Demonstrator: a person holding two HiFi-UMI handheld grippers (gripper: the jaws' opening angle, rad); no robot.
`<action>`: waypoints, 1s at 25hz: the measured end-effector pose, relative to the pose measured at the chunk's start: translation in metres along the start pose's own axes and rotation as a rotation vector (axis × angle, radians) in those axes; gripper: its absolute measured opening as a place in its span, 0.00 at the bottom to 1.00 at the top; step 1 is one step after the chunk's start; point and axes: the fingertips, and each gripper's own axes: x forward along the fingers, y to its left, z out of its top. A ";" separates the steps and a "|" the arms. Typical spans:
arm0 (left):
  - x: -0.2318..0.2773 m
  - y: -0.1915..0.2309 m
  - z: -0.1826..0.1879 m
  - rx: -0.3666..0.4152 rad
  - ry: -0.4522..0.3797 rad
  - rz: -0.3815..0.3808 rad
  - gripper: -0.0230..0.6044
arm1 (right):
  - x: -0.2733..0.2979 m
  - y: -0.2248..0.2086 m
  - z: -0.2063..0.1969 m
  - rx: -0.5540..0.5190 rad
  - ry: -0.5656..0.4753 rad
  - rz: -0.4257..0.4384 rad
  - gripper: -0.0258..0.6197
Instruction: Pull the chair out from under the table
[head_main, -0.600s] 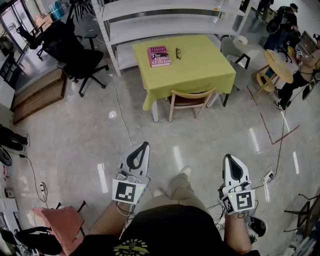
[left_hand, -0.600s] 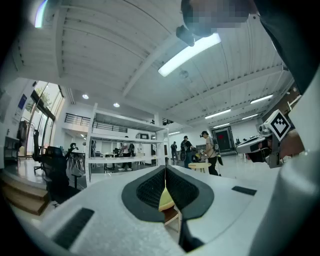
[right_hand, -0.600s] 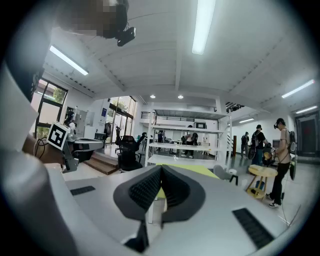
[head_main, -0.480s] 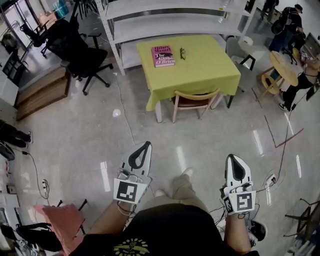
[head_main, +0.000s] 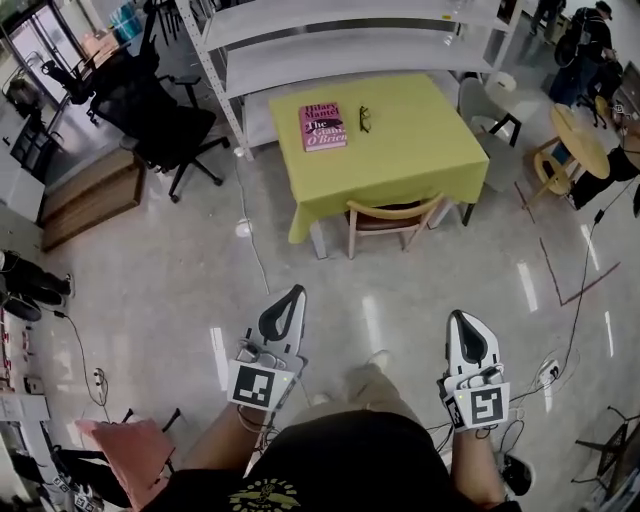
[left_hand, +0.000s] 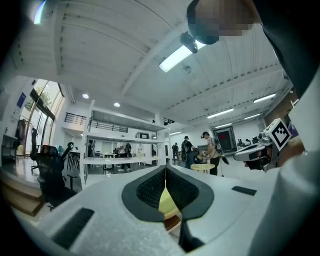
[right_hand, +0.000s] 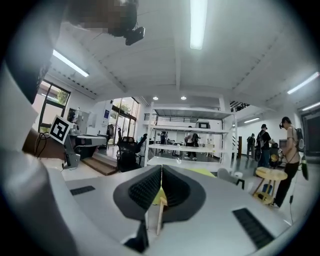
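Note:
A wooden chair (head_main: 393, 222) with a curved back stands tucked under the near edge of a table draped in a yellow cloth (head_main: 420, 150). On the cloth lie a pink book (head_main: 323, 126) and a pair of glasses (head_main: 365, 119). My left gripper (head_main: 297, 292) and right gripper (head_main: 457, 316) are both shut and hold nothing; they are held level over the floor well short of the chair. Through the shut jaws in the left gripper view a sliver of yellow cloth (left_hand: 167, 205) shows; in the right gripper view a table leg (right_hand: 160, 220) shows.
White shelving (head_main: 340, 40) stands behind the table. A black office chair (head_main: 160, 115) is at the left, a round wooden table (head_main: 580, 140) with people at the right. Cables (head_main: 250, 240) run over the glossy floor. A pink chair (head_main: 125, 450) is at the lower left.
The table and chair have shifted slightly lower and nearer in the head view. Both grippers keep their pose, still shut.

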 end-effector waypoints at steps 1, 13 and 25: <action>0.007 -0.001 -0.004 -0.006 0.010 -0.001 0.05 | 0.004 -0.006 -0.001 0.002 0.001 0.002 0.06; 0.077 -0.002 -0.046 -0.038 0.104 -0.001 0.05 | 0.050 -0.064 -0.028 0.052 0.043 0.013 0.06; 0.154 -0.009 -0.038 -0.018 0.127 0.046 0.05 | 0.083 -0.133 -0.012 0.052 0.014 0.053 0.06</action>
